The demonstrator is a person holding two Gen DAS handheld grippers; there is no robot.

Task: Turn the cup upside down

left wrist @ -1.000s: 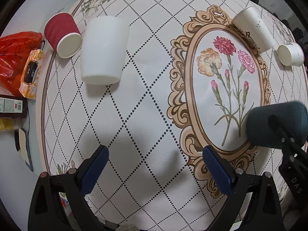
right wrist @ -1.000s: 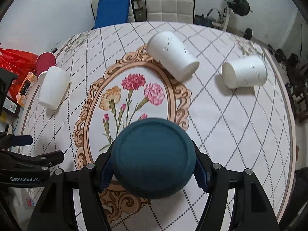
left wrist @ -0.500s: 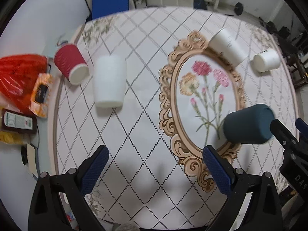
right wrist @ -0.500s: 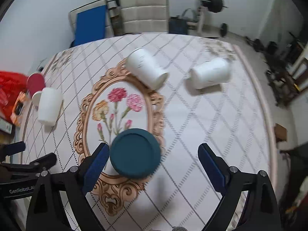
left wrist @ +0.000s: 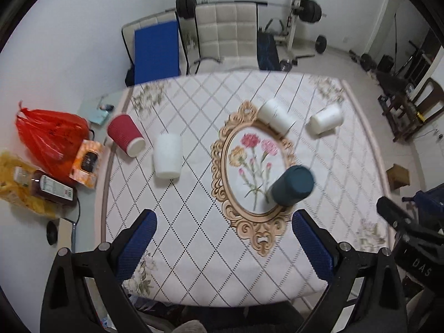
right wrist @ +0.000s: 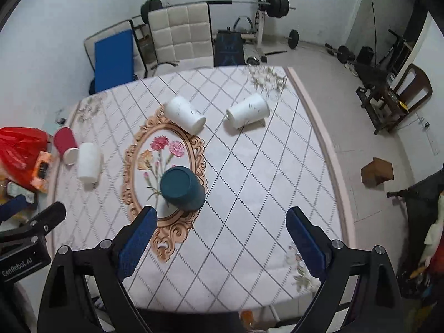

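Note:
A dark teal cup [left wrist: 292, 186] stands upside down on the flower oval of the tablecloth; it also shows in the right wrist view [right wrist: 181, 185]. My left gripper [left wrist: 224, 241] is open and empty, high above the table's near edge. My right gripper [right wrist: 222, 238] is open and empty, raised above and behind the teal cup. Its body shows at the right edge of the left wrist view.
Two white cups [right wrist: 184, 114] [right wrist: 247, 111] lie on their sides at the far side. An upside-down white cup [left wrist: 167, 156] and a tipped red cup [left wrist: 126, 135] sit at the left. A red bag [left wrist: 50, 138] and bottles lie off the table's left edge [left wrist: 104, 194].
My right gripper has let go of the teal cup, opened and pulled up and back. Both grippers have risen well above the table. The teal cup stays upside down on the oval.

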